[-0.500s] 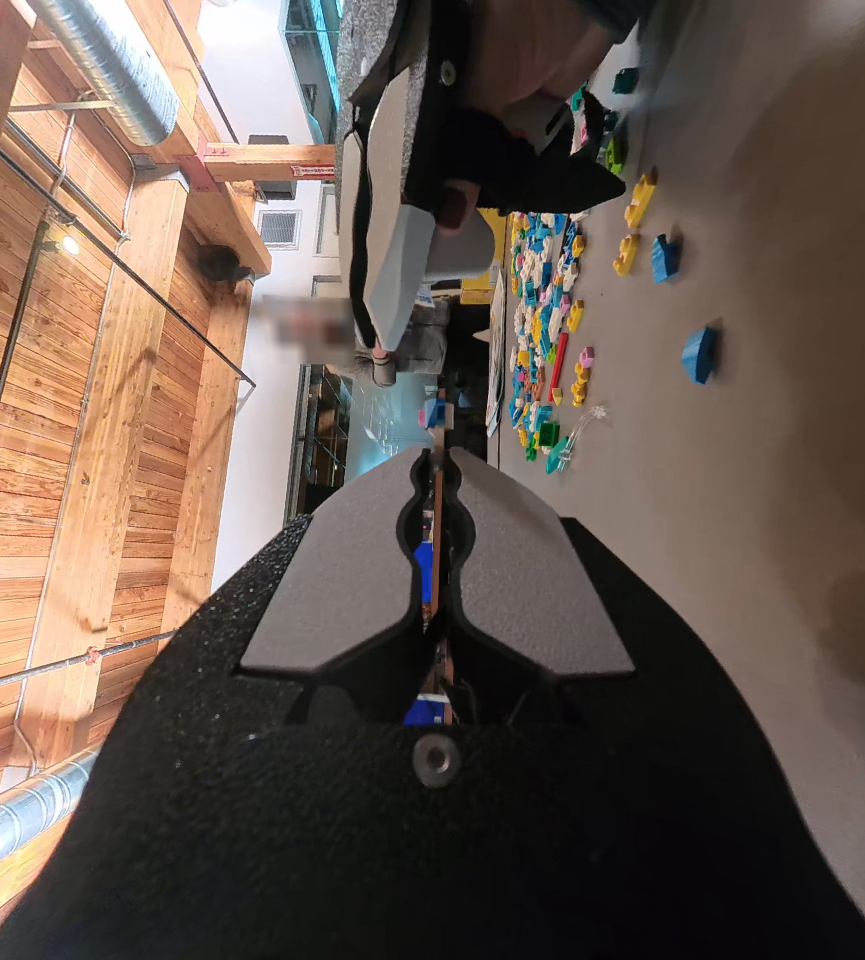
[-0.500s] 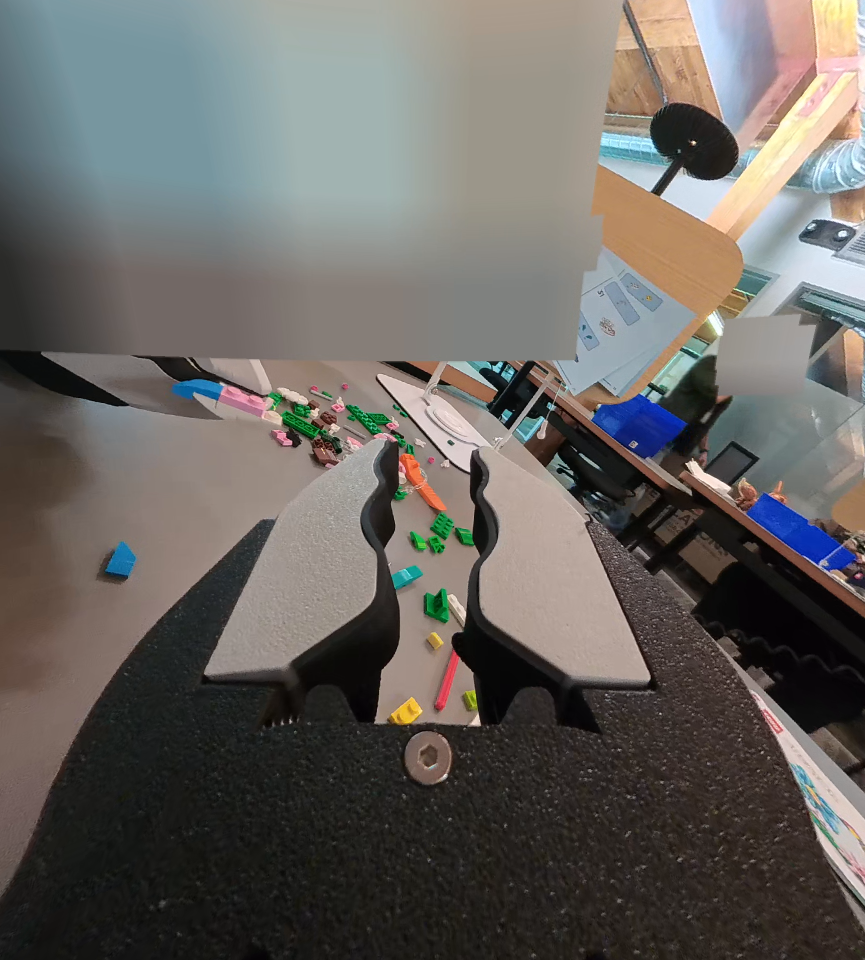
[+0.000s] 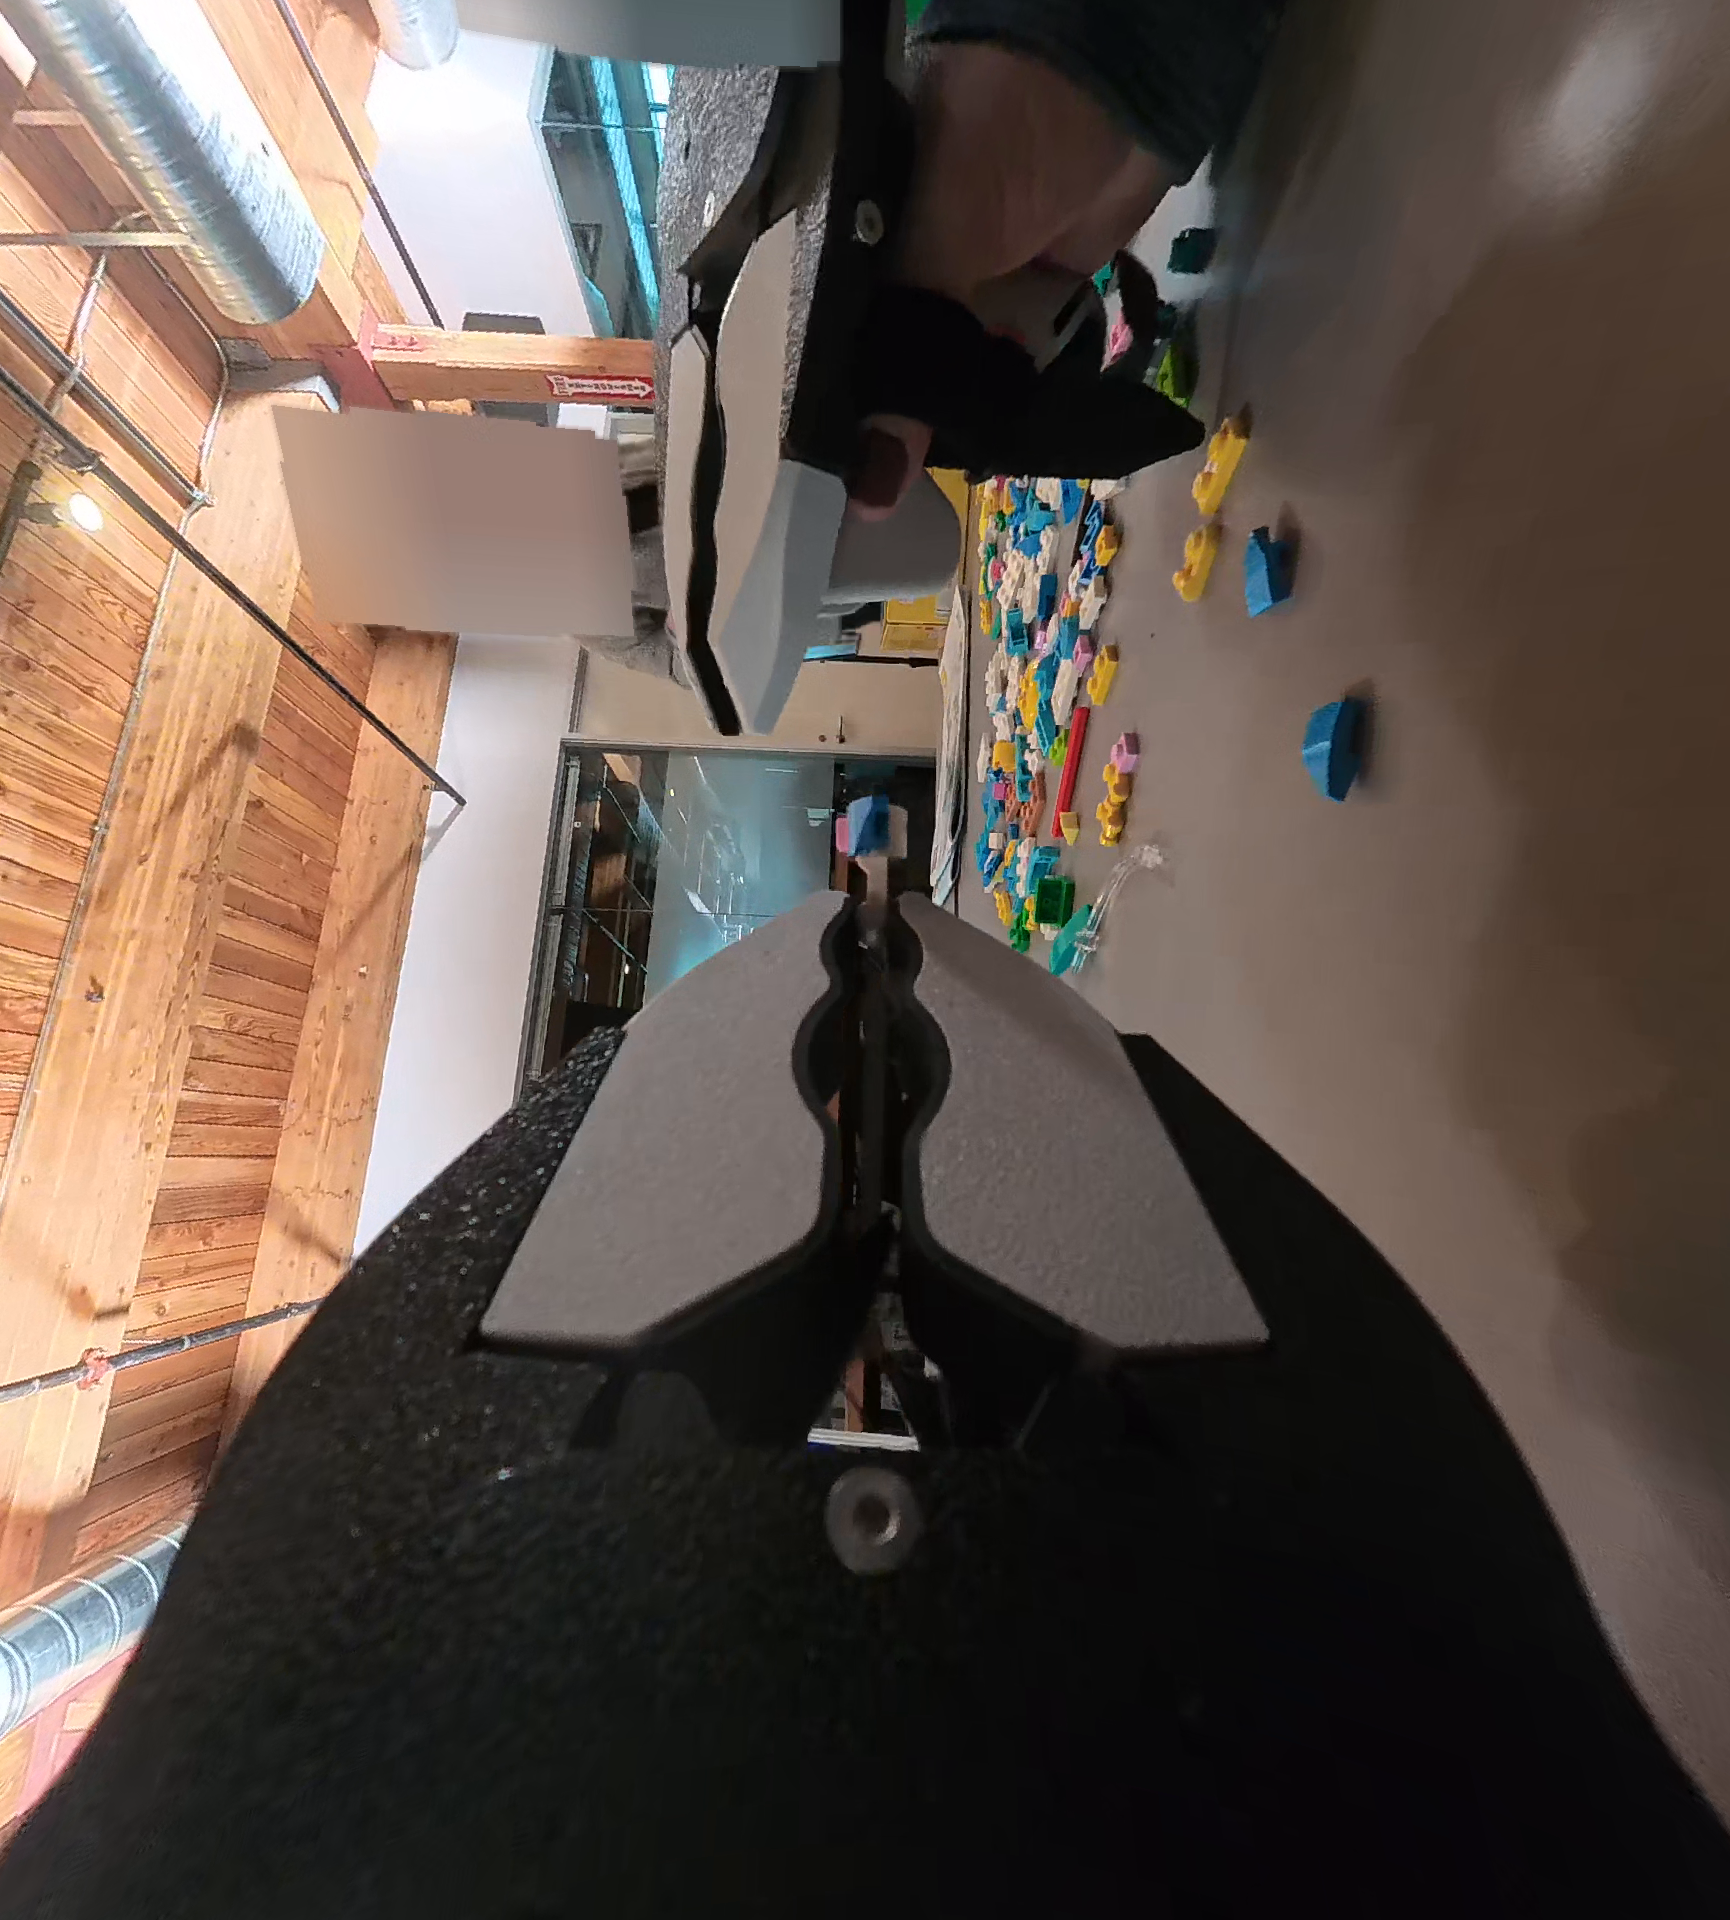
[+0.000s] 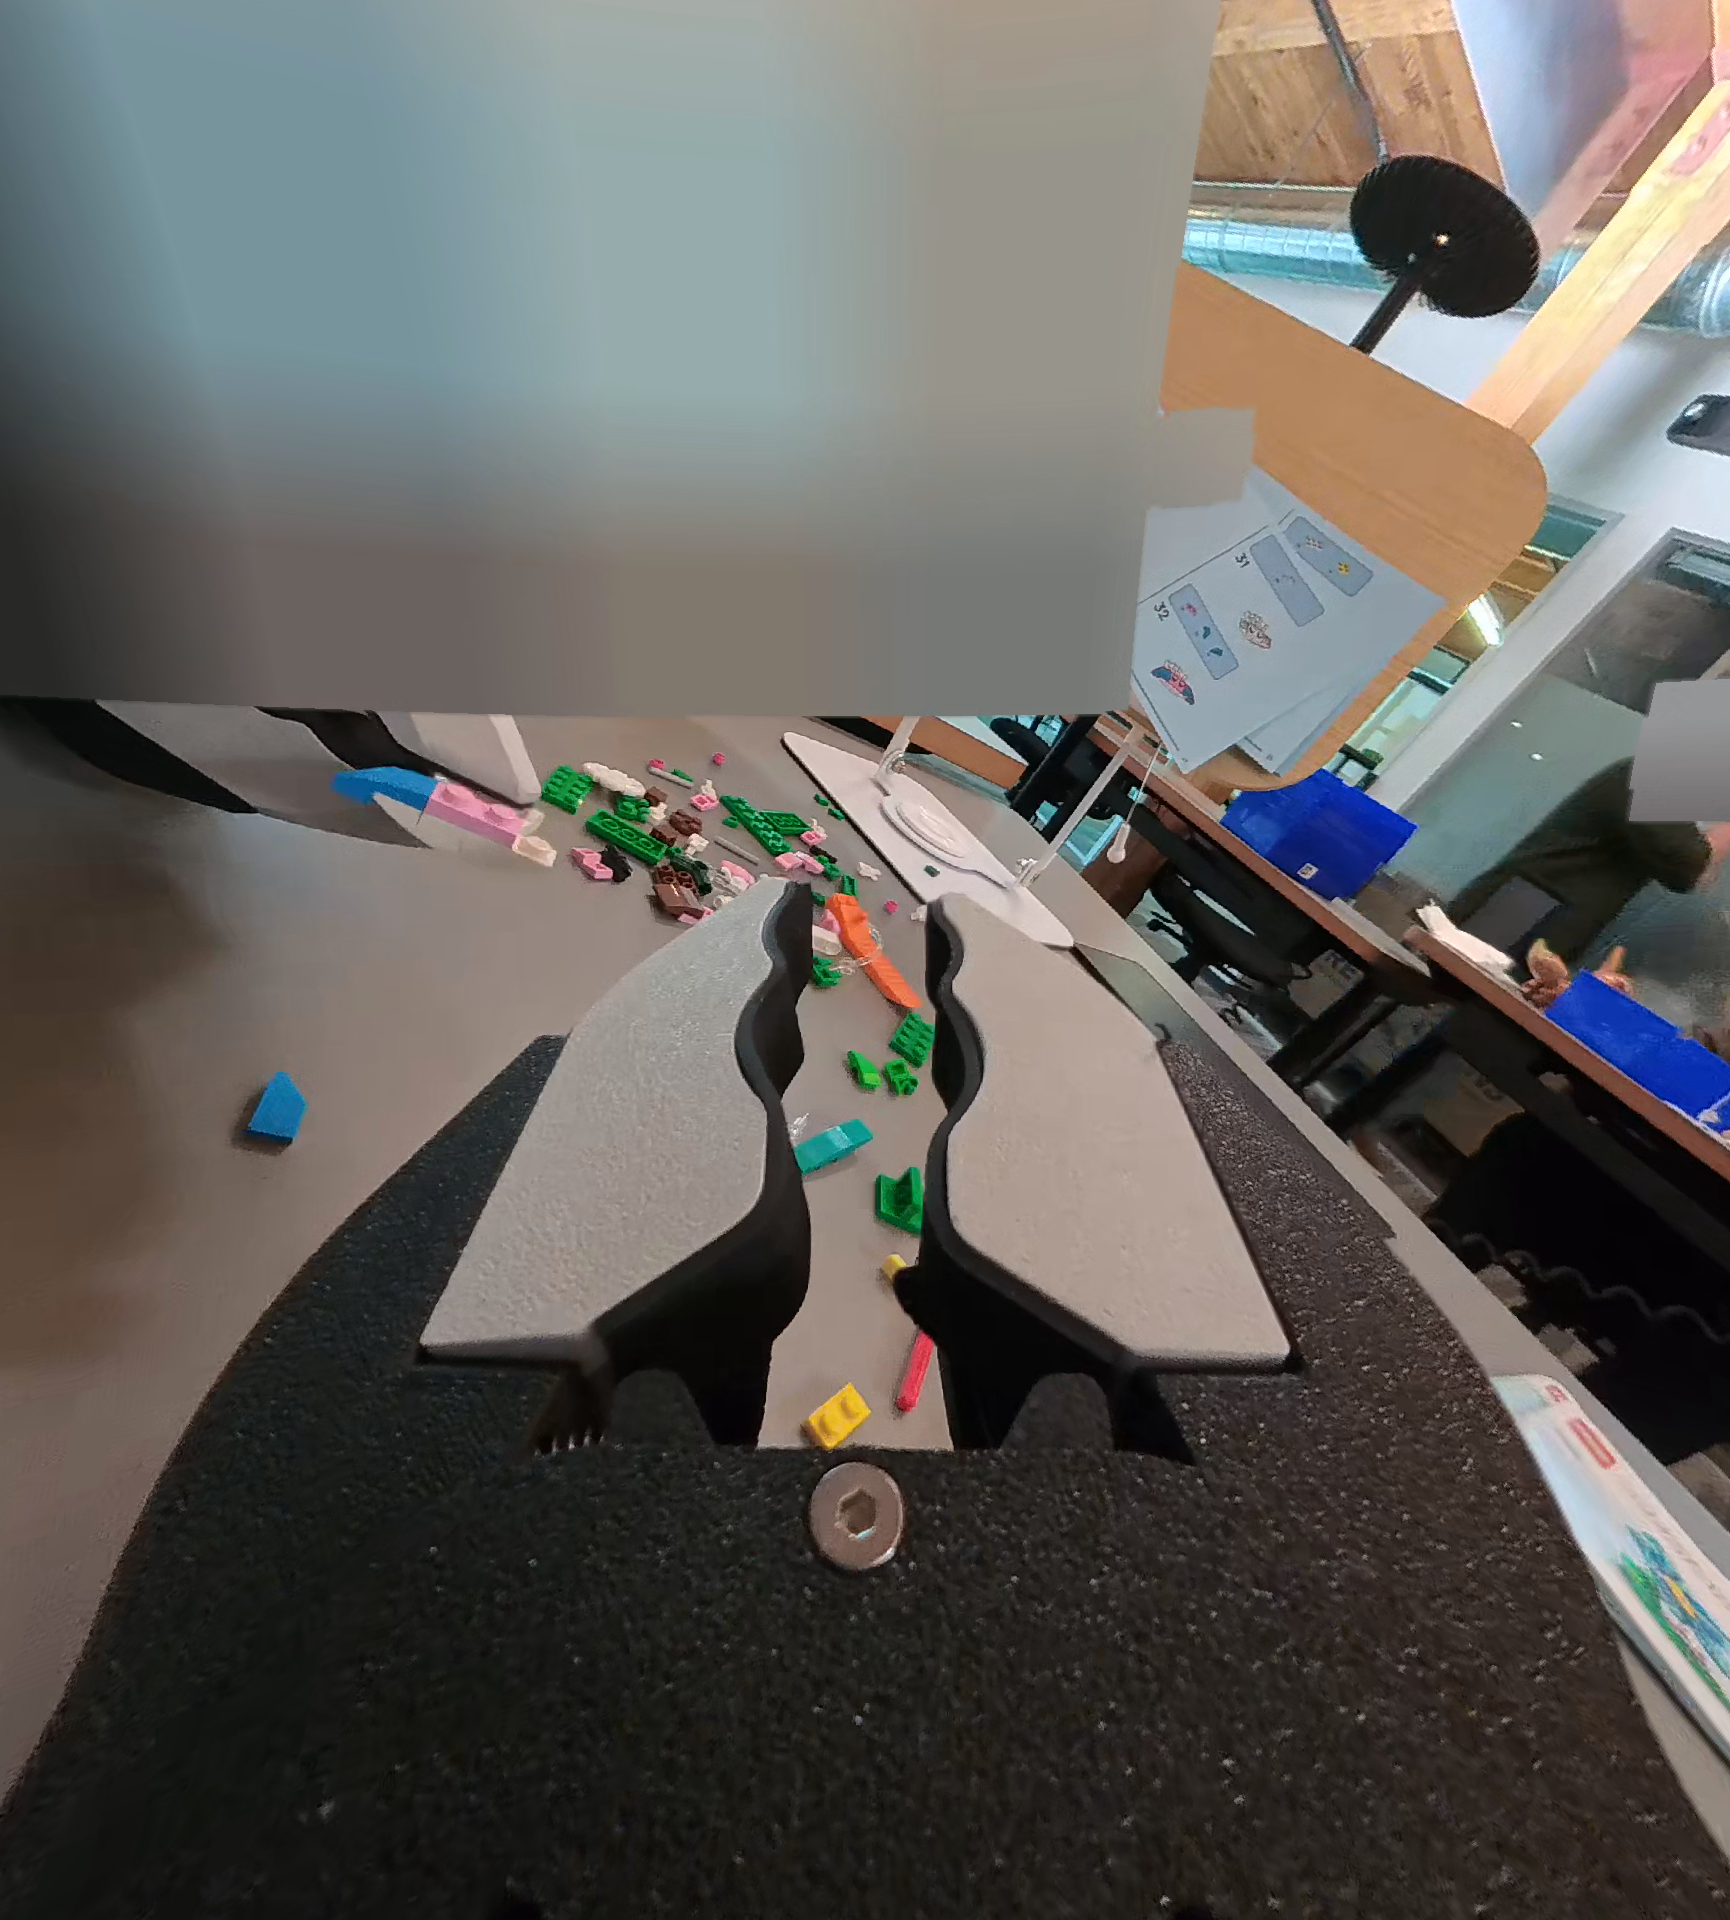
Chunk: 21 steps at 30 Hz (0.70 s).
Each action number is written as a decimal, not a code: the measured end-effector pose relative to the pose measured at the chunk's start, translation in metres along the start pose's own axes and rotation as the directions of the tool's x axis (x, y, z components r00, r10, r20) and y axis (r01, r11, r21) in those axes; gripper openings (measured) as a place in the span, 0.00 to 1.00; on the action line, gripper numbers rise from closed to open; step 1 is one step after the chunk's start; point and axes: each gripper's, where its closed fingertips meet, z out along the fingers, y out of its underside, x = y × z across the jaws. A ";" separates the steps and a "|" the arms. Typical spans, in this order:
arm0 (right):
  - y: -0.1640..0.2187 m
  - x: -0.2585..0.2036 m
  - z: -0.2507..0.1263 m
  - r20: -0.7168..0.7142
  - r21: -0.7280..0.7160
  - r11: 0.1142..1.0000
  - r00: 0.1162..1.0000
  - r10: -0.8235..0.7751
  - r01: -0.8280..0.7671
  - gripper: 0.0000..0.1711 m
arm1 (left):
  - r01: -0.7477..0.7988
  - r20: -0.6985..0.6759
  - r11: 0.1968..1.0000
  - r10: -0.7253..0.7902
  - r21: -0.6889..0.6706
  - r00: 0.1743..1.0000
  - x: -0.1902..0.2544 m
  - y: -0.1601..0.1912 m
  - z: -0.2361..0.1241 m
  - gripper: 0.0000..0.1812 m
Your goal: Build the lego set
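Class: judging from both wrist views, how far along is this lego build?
Done: only a small blue, pink and white assembly. In hand: the shut left gripper holds it; the right gripper is open, empty. Left: most bricks lie loose on the table.

Grey table [image 4: 217, 987] carries a blue wedge brick [image 4: 276, 1110], green plates [image 4: 622, 831], an orange piece [image 4: 866, 951], a yellow plate [image 4: 837, 1414]

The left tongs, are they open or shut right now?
Shut. In the left wrist view the left tongs have their grey fingers nearly together, pinching a small blue, pink and white lego piece at the tips.
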 end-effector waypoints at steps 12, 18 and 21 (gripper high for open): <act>0.003 -0.002 0.001 0.016 -0.016 1.000 1.000 0.006 -0.006 0.11 | 0.006 -0.019 1.000 -0.006 0.006 1.000 0.003 -0.001 0.001 0.02; 0.004 -0.003 0.002 0.022 -0.022 1.000 1.000 0.002 -0.002 0.10 | 0.003 -0.032 1.000 -0.003 0.000 0.999 0.005 0.000 0.002 0.02; 0.004 -0.003 0.002 0.026 -0.025 1.000 1.000 0.003 -0.002 0.10 | 0.000 -0.036 1.000 0.000 0.000 0.999 0.006 0.000 0.002 0.02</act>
